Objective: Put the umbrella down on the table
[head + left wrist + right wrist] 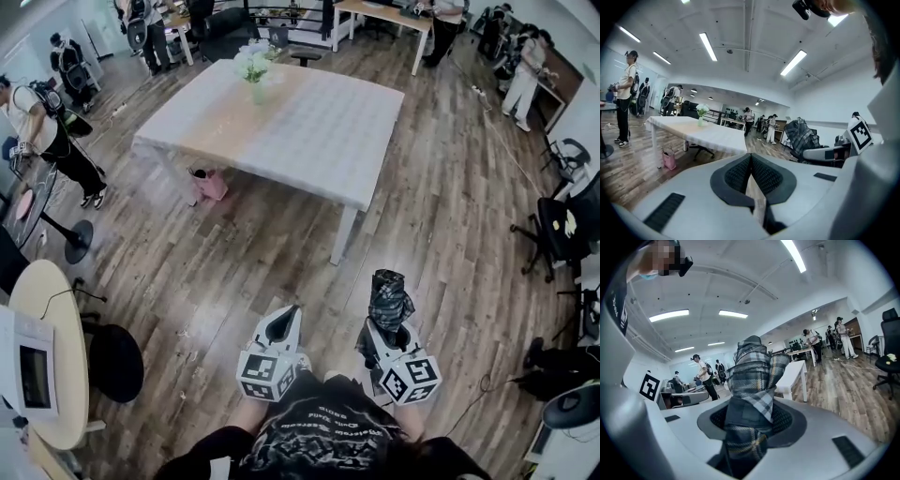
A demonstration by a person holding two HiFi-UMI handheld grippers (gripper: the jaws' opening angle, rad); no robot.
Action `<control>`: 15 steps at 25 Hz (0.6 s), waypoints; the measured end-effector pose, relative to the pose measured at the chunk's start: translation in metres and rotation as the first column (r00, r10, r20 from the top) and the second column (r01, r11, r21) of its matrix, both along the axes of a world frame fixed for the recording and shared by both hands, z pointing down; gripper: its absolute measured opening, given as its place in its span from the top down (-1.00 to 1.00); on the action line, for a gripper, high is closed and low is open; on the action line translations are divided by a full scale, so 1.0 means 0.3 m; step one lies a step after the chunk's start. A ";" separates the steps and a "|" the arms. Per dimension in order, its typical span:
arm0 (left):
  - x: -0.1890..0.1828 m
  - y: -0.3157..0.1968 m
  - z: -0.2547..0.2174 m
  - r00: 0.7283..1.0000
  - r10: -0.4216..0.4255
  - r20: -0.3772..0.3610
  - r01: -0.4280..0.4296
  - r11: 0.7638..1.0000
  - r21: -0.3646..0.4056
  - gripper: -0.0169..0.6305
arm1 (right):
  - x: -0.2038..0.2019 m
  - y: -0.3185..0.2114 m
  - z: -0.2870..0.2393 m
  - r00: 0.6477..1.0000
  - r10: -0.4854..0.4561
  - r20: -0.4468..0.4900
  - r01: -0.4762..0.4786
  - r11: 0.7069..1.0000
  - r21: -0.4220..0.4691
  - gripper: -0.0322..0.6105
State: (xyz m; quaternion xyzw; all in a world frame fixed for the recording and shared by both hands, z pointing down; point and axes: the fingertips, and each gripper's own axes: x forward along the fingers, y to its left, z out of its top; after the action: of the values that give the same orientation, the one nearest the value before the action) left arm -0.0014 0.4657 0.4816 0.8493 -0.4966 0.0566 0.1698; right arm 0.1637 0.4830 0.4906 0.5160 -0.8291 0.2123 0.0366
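Observation:
A folded umbrella (389, 296) in dark plaid cloth stands up out of my right gripper (388, 330), which is shut on its lower part. In the right gripper view the umbrella (753, 367) fills the middle and hides the space between the pads of my right gripper (750, 420). My left gripper (292, 312) is beside it on the left, shut with nothing in it; its pads meet at the tips (751, 156). The table (314, 136), covered in a pale cloth, stands some way ahead across the wooden floor. The same table (715, 134) appears in the left gripper view.
A vase of white flowers (254, 67) stands at the table's far left corner. A pink bag (210, 185) lies under the table by its leg. A round table (45, 349) and black stool (115, 362) are near left; office chairs (561, 227) are right. People stand far left and behind.

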 end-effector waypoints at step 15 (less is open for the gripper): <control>-0.105 -0.127 0.089 0.998 0.059 0.023 -0.058 0.997 -0.044 0.89 | -0.088 -0.114 0.037 0.998 0.061 -0.029 -0.061 0.998 0.009 0.31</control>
State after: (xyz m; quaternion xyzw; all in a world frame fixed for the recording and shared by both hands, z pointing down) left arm -0.0330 0.4275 0.5082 0.8589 -0.4721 0.0825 0.1805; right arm 0.1374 0.4488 0.5016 0.5443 -0.8132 0.2022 0.0403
